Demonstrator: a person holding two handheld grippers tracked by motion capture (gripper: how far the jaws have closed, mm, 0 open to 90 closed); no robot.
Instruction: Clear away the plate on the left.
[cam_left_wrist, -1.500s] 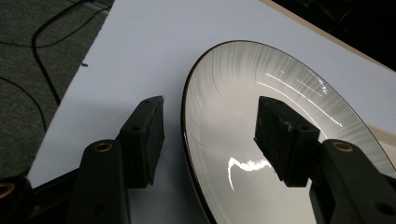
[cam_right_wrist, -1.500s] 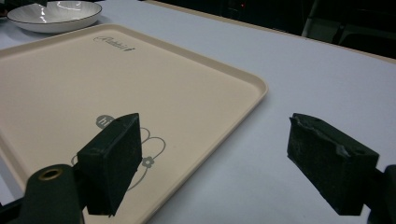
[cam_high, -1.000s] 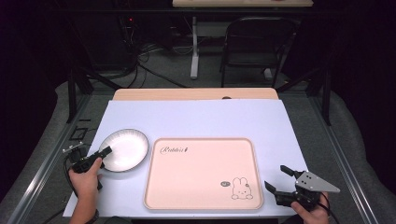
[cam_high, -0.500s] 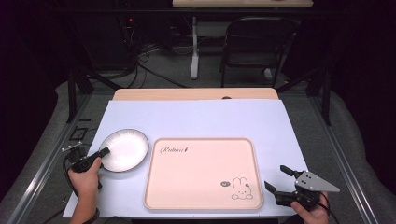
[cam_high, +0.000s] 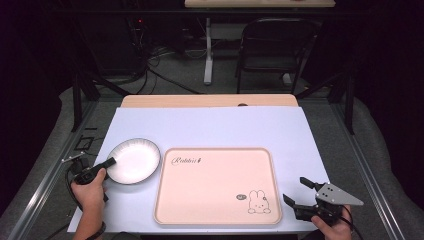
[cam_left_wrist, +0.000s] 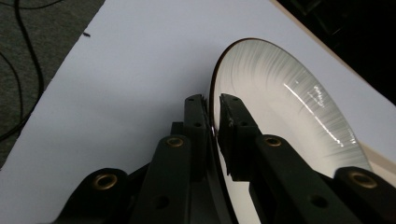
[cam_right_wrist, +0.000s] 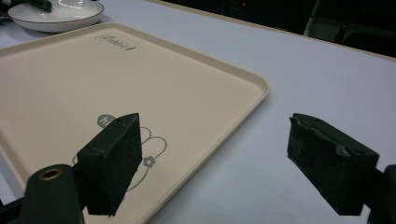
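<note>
Left gripper (cam_high: 107, 163) at the near-left rim of the plate (cam_high: 135, 159), jaws pinched on that rim, right gripper (cam_high: 296, 194) well right of the plate, jaws spread wide

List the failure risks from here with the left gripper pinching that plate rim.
1. The left gripper grips the round white dark-rimmed plate only at its thin rim; once lifted, the plate may pivot or slip out.
2. The plate sits right beside the pink rectangular rabbit-print tray; its far edge could catch the tray's raised lip.
3. The right gripper waits open off the tray's corner, so nothing supports the plate's free side.
</note>
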